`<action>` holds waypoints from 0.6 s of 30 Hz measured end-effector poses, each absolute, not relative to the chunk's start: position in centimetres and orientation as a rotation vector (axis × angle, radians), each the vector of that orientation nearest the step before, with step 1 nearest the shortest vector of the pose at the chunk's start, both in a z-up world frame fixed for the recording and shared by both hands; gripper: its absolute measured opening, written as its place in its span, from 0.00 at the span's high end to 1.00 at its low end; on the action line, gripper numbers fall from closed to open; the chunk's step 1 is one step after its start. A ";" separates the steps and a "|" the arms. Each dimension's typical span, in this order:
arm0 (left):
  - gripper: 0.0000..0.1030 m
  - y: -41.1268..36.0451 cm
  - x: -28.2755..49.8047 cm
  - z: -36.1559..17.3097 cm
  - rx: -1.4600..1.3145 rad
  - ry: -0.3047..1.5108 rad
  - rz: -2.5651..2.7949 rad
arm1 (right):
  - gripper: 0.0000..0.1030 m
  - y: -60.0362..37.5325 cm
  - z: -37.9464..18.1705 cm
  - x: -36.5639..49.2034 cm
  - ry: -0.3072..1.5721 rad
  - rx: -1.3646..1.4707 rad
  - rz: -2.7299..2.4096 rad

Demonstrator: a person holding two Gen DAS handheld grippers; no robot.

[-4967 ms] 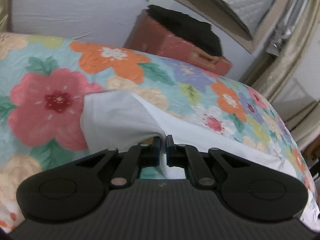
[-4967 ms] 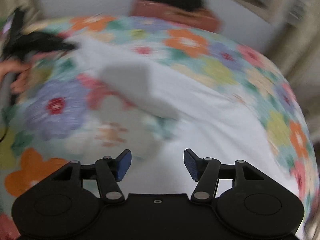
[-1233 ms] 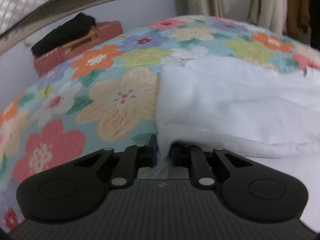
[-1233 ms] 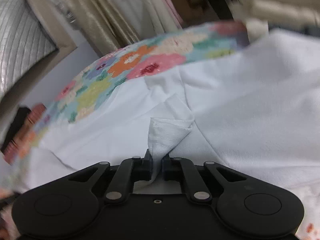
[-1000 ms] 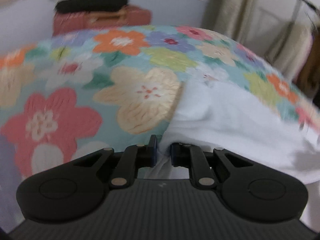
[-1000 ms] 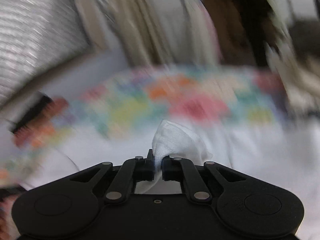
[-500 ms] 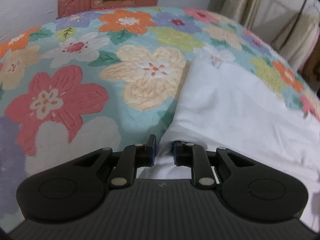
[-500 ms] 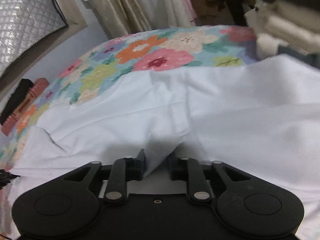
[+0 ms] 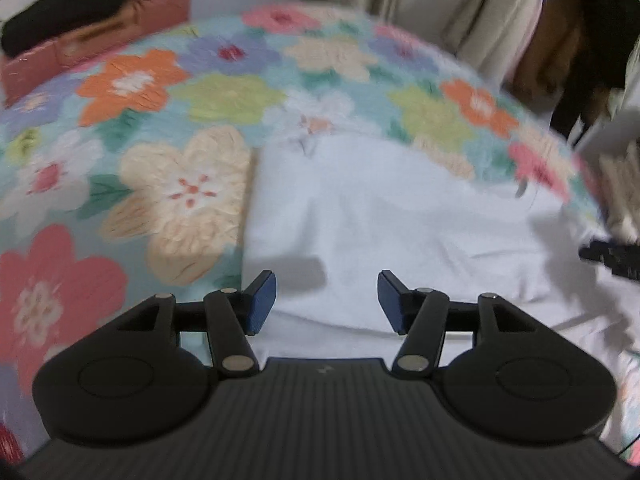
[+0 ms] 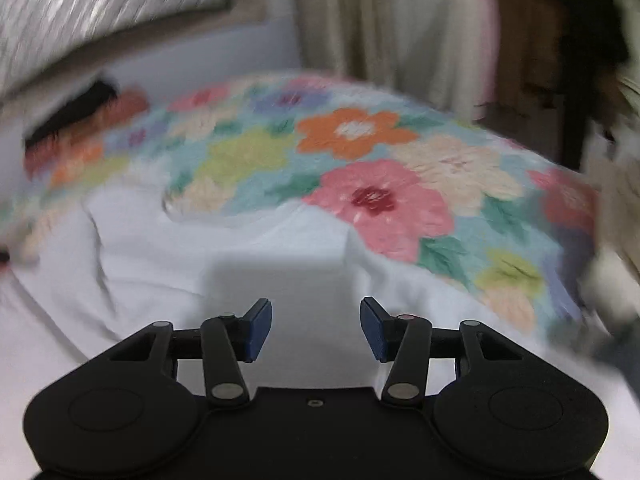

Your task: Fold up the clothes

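While the white cotton garment (image 9: 380,216) lies spread and partly folded on the bed's quilted floral bedspread (image 9: 168,112), both tools hang just above it with nothing in their grasp. On the left gripper (image 9: 326,300), the blue-padded fingers (image 9: 262,300) stand wide apart, with bare white cloth showing in the gap between them; they hold nothing, and whether the tips touch the fabric cannot be told. A straight left edge of the garment runs just beside the left pad, against a cream flower on the bedspread.

On the right gripper (image 10: 316,328), the fingers (image 10: 256,328) are likewise spread wide and empty, above a flat squared flap of the same white garment (image 10: 272,272), whose far corner sits beside a pink flower on the bedspread (image 10: 360,140).

At the bed's far edge a reddish-brown case (image 9: 96,44) carries a black bundle (image 9: 68,4).
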State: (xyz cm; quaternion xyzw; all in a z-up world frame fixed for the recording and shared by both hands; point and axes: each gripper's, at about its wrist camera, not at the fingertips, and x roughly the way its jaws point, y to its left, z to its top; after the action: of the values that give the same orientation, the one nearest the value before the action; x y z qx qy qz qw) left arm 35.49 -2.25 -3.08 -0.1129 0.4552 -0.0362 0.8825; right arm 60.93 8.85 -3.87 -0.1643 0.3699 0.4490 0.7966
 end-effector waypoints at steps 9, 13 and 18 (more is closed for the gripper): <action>0.46 -1.9 35.4 -4.7 -0.284 0.971 -0.103 | 0.61 9.7 -5.1 60.0 0.825 -0.465 1.078; 0.46 -3.2 35.0 -4.8 -0.201 0.967 -0.109 | 0.78 9.3 -5.6 58.8 0.802 -0.518 1.104; 0.46 -3.9 34.8 -5.0 -0.174 0.972 -0.121 | 0.54 8.4 -5.0 59.7 0.806 -0.428 1.088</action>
State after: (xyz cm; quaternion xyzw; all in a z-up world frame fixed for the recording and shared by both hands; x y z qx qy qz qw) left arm 34.82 -3.87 -5.03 -0.0833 0.4663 -0.0578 0.8788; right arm 59.67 8.43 -5.00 -0.1963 0.3698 0.4996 0.7584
